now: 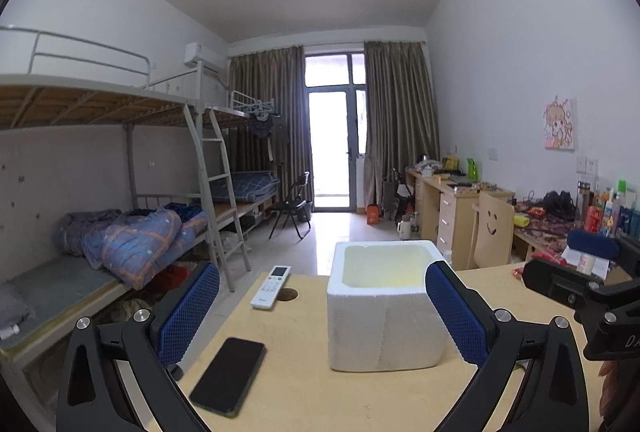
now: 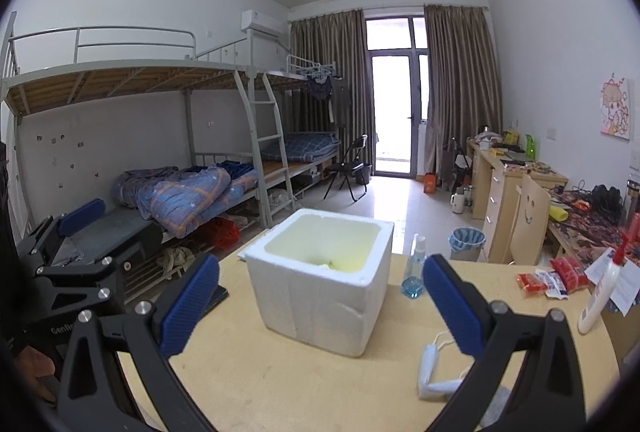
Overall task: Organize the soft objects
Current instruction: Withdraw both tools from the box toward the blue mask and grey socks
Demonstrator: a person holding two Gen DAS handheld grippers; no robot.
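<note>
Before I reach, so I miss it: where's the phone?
Left wrist view: the phone lies on the table, left of the foam box, near the remote.

Ahead of the right gripper, the foam box (image 2: 320,288) walls hide most of its contents; only a pale green scrap shows, too small to identify. By its right finger, the white folded item (image 2: 434,372) is partly covered. The phone (image 1: 228,376) near the left gripper's left finger has one corner hidden.
</note>
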